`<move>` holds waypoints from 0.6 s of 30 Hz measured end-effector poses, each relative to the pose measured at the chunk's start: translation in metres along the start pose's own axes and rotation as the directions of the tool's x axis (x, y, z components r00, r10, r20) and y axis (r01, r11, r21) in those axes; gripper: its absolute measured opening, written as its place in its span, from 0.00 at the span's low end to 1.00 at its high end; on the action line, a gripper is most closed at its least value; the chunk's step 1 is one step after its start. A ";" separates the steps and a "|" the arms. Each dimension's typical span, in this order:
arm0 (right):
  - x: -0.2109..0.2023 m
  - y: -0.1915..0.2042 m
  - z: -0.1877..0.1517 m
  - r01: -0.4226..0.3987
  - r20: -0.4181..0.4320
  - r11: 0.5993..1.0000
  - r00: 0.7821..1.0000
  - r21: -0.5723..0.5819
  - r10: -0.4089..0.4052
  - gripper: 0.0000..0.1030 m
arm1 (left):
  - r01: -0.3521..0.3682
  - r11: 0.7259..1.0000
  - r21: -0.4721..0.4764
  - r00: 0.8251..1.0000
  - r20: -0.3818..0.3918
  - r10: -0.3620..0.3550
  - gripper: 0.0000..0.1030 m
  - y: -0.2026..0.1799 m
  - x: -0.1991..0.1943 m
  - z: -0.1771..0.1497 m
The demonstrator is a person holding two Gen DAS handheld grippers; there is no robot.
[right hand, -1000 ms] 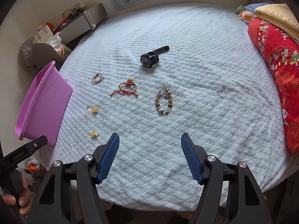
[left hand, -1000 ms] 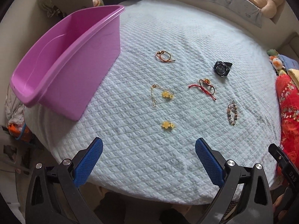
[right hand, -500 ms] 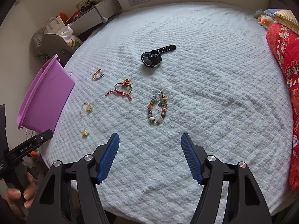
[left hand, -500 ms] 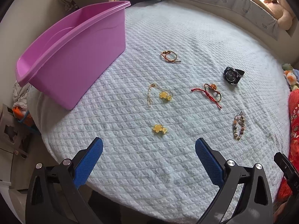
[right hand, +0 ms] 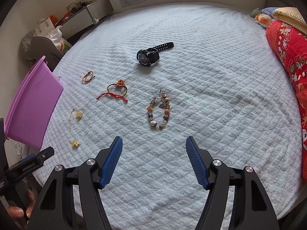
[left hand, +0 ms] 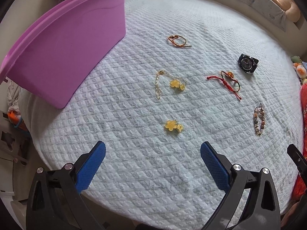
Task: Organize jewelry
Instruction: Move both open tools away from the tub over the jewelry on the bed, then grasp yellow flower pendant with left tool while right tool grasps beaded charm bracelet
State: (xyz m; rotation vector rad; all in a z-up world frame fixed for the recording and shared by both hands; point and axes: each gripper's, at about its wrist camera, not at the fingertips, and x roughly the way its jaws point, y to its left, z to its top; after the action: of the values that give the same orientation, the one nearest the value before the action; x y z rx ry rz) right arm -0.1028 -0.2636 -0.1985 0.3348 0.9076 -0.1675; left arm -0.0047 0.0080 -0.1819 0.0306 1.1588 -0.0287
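Observation:
Jewelry lies on a pale quilted bed. A yellow flower charm (left hand: 173, 127) sits just ahead of my open, empty left gripper (left hand: 152, 156). Beyond it lie a gold chain with yellow flowers (left hand: 172, 83), a red cord bracelet (left hand: 227, 81), a thin orange bracelet (left hand: 177, 40), a black watch (left hand: 247, 63) and a beaded bracelet (left hand: 259, 119). My right gripper (right hand: 154, 153) is open and empty, just short of the beaded bracelet (right hand: 159, 111). The watch (right hand: 148, 56) and red cord bracelet (right hand: 115, 93) lie farther off. A purple bin (left hand: 63, 44) stands at the bed's left edge.
A red patterned quilt (right hand: 287, 53) and stuffed toys (right hand: 262, 18) line the right side of the bed. A shelf and bags (right hand: 55, 36) stand past the far left corner. The bed's near edge drops off just below both grippers.
Both grippers have moved forward over the bed, closer to the jewelry. The left one now has the yellow flower charm just ahead; the right one has neared the beaded bracelet. Both stay open.

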 end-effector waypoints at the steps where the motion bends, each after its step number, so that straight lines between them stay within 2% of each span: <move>1: 0.001 0.001 0.000 0.000 0.010 1.000 1.000 -0.009 0.000 0.64 | 0.000 1.000 -0.003 1.000 0.001 0.000 0.94 0.001 0.002 -0.001; 4: 0.011 0.003 -0.001 0.020 0.028 0.999 0.999 -0.050 -0.019 0.64 | 0.000 1.000 -0.003 1.000 0.001 0.000 0.94 0.000 0.011 -0.007; 12: 0.061 -0.013 -0.003 0.001 0.034 0.997 0.999 -0.076 0.002 0.64 | -0.044 0.999 -0.012 0.994 0.097 0.045 0.94 -0.005 0.037 -0.031; 15: 0.073 -0.015 -0.005 -0.008 0.057 0.996 0.998 -0.091 0.013 0.64 | -0.064 0.998 0.016 0.990 0.126 0.061 0.94 -0.015 0.051 -0.032; 18: 0.082 -0.016 -0.005 -0.006 0.073 0.995 0.997 -0.097 0.013 0.64 | -0.052 0.998 0.029 0.989 0.137 0.048 0.94 -0.022 0.065 -0.031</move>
State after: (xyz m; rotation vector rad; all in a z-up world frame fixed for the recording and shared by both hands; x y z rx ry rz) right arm -0.0615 -0.2773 -0.2698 0.2413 0.8386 -0.1255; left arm -0.0080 -0.0135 -0.2542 0.0851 1.0204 -0.0052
